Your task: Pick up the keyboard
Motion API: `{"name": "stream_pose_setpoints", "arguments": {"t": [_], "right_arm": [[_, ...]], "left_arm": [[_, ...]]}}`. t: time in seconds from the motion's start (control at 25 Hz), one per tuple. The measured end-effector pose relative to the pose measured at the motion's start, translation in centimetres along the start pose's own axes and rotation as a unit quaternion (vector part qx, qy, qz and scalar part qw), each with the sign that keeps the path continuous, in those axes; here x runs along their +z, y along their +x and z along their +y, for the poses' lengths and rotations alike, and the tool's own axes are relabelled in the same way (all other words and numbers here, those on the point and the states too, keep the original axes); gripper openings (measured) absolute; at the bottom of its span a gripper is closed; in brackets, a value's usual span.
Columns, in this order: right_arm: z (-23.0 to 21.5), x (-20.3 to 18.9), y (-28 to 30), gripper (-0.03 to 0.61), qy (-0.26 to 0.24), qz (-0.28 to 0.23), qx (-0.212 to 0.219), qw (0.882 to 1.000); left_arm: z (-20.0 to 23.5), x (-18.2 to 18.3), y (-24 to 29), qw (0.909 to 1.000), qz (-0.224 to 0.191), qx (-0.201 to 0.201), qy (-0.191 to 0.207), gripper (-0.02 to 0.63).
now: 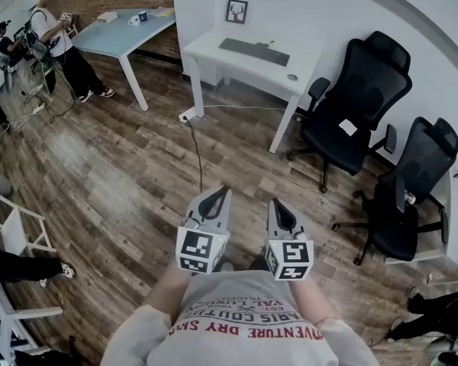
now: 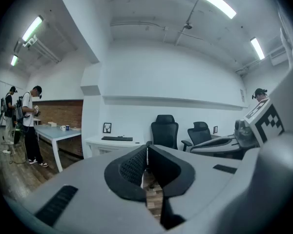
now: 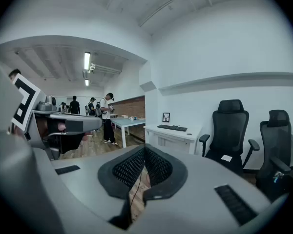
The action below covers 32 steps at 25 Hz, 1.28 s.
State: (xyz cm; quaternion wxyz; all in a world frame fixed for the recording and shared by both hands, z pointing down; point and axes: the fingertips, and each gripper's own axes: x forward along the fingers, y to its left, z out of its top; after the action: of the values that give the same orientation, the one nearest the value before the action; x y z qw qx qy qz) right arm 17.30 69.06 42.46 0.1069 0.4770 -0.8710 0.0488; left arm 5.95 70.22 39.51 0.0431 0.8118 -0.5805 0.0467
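Note:
A black keyboard (image 1: 253, 51) lies on a small white desk (image 1: 214, 52) against the far wall, several steps ahead of me. It also shows far off as a thin dark bar in the left gripper view (image 2: 116, 139) and the right gripper view (image 3: 172, 127). My left gripper (image 1: 218, 197) and right gripper (image 1: 278, 208) are held side by side close to my chest, above the wooden floor. Both point roughly level toward the desk. Both are shut with nothing between the jaws (image 2: 146, 152) (image 3: 144, 153).
Two black office chairs (image 1: 353, 105) (image 1: 412, 185) stand right of the white desk. A cable (image 1: 197, 155) runs across the floor from a socket strip by the desk leg. A light-blue table (image 1: 126, 33) and standing persons (image 1: 57, 40) are at the far left. White chairs (image 1: 8, 219) stand at the left edge.

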Motion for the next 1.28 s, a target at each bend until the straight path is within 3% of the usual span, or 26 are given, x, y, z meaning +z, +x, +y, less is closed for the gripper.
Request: {"name": "stream_pose_setpoints", "arguments": {"t": [0.44,0.72,1.0,1.28], "right_arm": [[-1.2,0.0,1.4,0.025,-0.006,0.0,-0.016,1.0],[-3.0,0.5,2.2,0.025,0.011,0.011,-0.052,0.999],[-4.4,0.7,4.0,0.025,0.025,0.011,-0.047,0.999],[-8.4,0.5,10.4,0.025,0.017,0.026,-0.017,0.999]], "left_arm": [[1.1,-0.6,1.4,0.9999,0.001,0.007,-0.012,0.031],[2.4,0.1,2.0,0.9994,-0.006,0.018,-0.028,0.031],[3.5,-0.4,4.7,0.9995,0.011,0.007,-0.03,0.031],[3.9,-0.9,11.5,0.9995,0.019,0.001,-0.025,0.031]]}}
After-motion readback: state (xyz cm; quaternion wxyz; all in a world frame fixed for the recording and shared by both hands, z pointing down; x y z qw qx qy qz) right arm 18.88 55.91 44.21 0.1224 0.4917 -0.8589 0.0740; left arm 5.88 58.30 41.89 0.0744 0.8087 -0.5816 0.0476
